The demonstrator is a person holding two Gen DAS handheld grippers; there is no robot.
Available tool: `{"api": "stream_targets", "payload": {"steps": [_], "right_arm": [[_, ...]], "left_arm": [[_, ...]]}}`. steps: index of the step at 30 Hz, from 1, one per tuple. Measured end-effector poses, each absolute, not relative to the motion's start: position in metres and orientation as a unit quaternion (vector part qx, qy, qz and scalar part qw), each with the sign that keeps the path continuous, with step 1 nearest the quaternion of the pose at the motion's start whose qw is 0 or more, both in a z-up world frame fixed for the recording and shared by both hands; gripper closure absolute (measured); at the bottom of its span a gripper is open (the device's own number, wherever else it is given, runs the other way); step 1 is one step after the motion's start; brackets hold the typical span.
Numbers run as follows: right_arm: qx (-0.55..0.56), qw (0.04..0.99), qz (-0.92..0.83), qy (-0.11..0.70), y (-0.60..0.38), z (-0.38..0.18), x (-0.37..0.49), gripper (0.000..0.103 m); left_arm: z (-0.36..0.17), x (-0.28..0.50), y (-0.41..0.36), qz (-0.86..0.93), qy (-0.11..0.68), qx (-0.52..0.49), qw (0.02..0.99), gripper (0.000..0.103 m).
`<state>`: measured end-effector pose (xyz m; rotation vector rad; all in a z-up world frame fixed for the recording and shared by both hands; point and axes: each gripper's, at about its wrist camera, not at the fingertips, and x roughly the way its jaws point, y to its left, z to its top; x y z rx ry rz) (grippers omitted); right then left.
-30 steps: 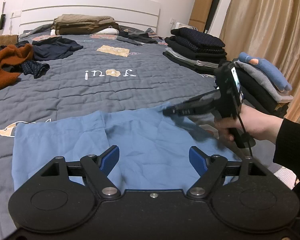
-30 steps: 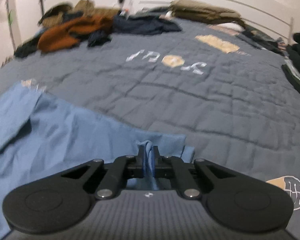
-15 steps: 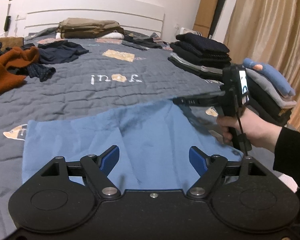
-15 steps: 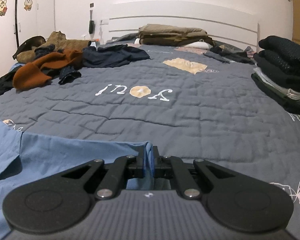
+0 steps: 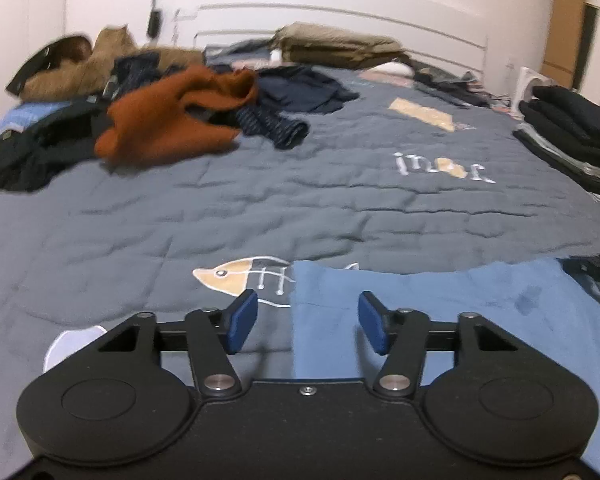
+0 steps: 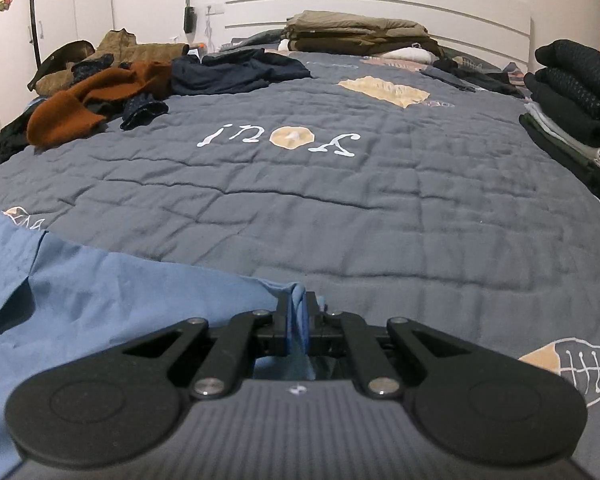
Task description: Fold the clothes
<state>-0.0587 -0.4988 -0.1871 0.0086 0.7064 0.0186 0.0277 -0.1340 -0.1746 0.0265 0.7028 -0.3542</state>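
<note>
I had the right gripper [image 6: 298, 330] clamped on the blue garment's [image 6: 120, 300] far corner | left gripper [image 5: 307, 322] gaped wide, empty | cloth lay flat on the bed [image 5: 260, 208], long axis left-right, its left edge between my left jaws

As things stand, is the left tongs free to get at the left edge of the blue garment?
Probably yes: the left tongs are open right over the blue garment, whose edge lies between the pads, with only the grey quilt nearby.
</note>
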Motion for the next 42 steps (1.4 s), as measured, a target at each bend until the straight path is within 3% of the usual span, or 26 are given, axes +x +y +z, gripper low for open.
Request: {"api": "stream_targets", "payload": {"steps": [1, 3, 5, 8, 14, 21, 27, 30, 31, 32, 37, 42], "right_arm": [[0.004, 0.938, 0.009, 0.346, -0.499, -0.187, -0.058, 0.098], [0.006, 0.938, 0.010, 0.347, -0.500, -0.187, -0.058, 0.098], [0.007, 0.938, 0.010, 0.347, -0.500, -0.187, -0.057, 0.098], [0.006, 0.940, 0.010, 0.341, -0.501, -0.186, -0.058, 0.098], [0.004, 0.952, 0.012, 0.307, -0.496, -0.173, -0.060, 0.098], [-0.013, 0.936, 0.015, 0.350, -0.491, -0.193, -0.051, 0.097], [-0.022, 0.926, 0.014, 0.377, -0.486, -0.175, -0.057, 0.084], [0.014, 0.926, 0.020, 0.376, -0.488, -0.159, -0.074, 0.079], [0.031, 0.927, 0.023, 0.374, -0.487, -0.154, -0.081, 0.078], [0.049, 0.927, 0.025, 0.371, -0.487, -0.149, -0.088, 0.076], [0.137, 0.924, 0.037, 0.354, -0.486, -0.124, -0.123, 0.064], [0.237, 0.905, 0.062, 0.349, -0.473, -0.117, -0.166, 0.059]], "left_arm": [[-0.177, 0.032, -0.134, -0.178, 0.348, 0.008, 0.920, 0.051], [-0.183, 0.037, -0.137, -0.194, 0.357, 0.011, 0.914, 0.062], [-0.188, 0.038, -0.142, -0.215, 0.365, 0.018, 0.906, 0.095], [-0.190, 0.038, -0.144, -0.210, 0.352, 0.034, 0.912, 0.102], [-0.167, 0.041, -0.130, -0.178, 0.291, -0.004, 0.940, 0.102], [-0.201, 0.055, -0.145, -0.168, 0.361, 0.035, 0.917, 0.100], [-0.172, 0.038, -0.127, -0.179, 0.332, 0.032, 0.926, 0.097], [-0.158, 0.015, -0.126, -0.203, 0.313, 0.051, 0.927, 0.079], [-0.154, 0.006, -0.127, -0.212, 0.303, 0.062, 0.927, 0.063], [-0.150, -0.006, -0.129, -0.221, 0.293, 0.078, 0.927, 0.056], [-0.143, -0.061, -0.144, -0.269, 0.257, 0.142, 0.917, 0.056], [-0.150, -0.119, -0.156, -0.295, 0.229, 0.205, 0.905, 0.056]]}}
